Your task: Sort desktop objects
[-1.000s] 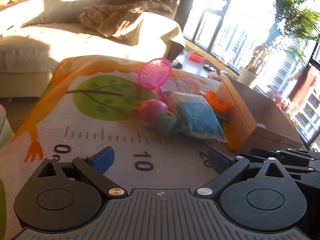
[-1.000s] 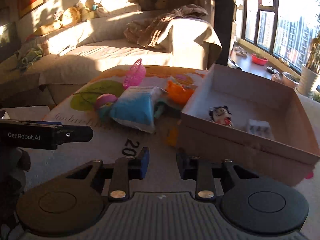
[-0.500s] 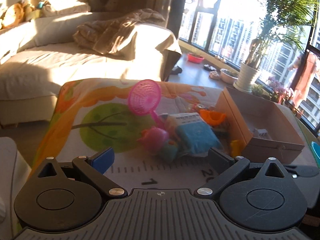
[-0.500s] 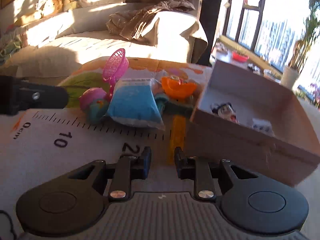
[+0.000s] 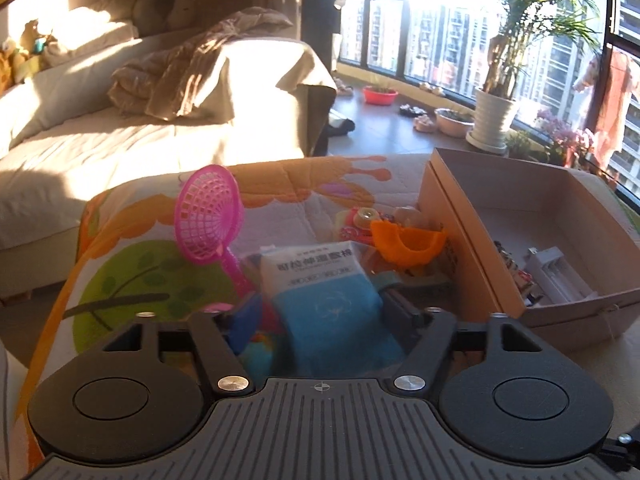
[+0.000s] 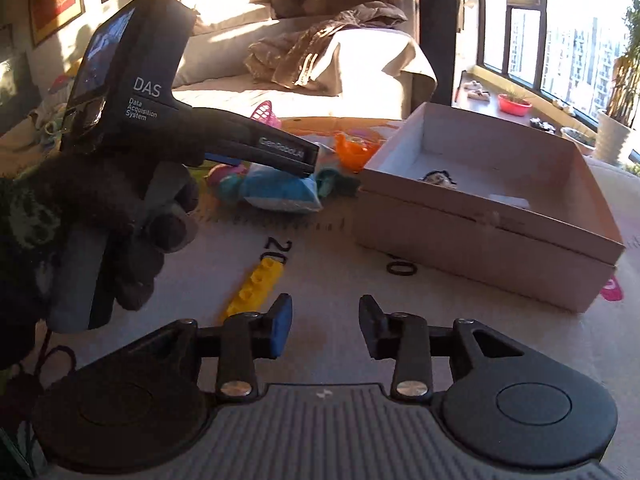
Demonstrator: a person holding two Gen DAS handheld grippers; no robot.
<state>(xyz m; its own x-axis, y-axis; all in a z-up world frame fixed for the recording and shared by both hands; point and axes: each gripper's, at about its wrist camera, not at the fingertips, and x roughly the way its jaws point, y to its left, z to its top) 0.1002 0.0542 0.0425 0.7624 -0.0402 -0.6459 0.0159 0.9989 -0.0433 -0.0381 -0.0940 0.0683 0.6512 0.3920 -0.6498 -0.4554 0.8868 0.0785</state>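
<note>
The cardboard box (image 5: 560,216) is the largest of the desktop things and serves as the landmark: it sits open-topped on the printed play mat (image 5: 132,264), and a small figure (image 6: 438,178) and a pale flat piece (image 5: 554,276) lie inside on its floor. Just beside the box's left wall lies the toy pile. The blue packet (image 5: 332,300), in a clear wrapper with a white printed label, is the biggest piece there and lies flat on the mat. The left gripper (image 5: 320,312) has its fingers spread wide, one on each side of the packet's near end; whether the pads touch the wrapper cannot be told. Farther from the box than the packet, a pink strainer (image 5: 208,220) stands tilted, its handle running down into the pile. Between the packet and the box, an orange scoop (image 5: 408,242) rests on other toys, near the box's wall. In front of the box's near left corner, apart from the pile, a yellow brick (image 6: 256,286) lies on the mat. The right gripper (image 6: 324,328) hovers over bare mat in front of the box, just beside the brick, its fingers parted and gripping nothing. A gloved hand (image 6: 104,216) holds the left gripper's handle.
</note>
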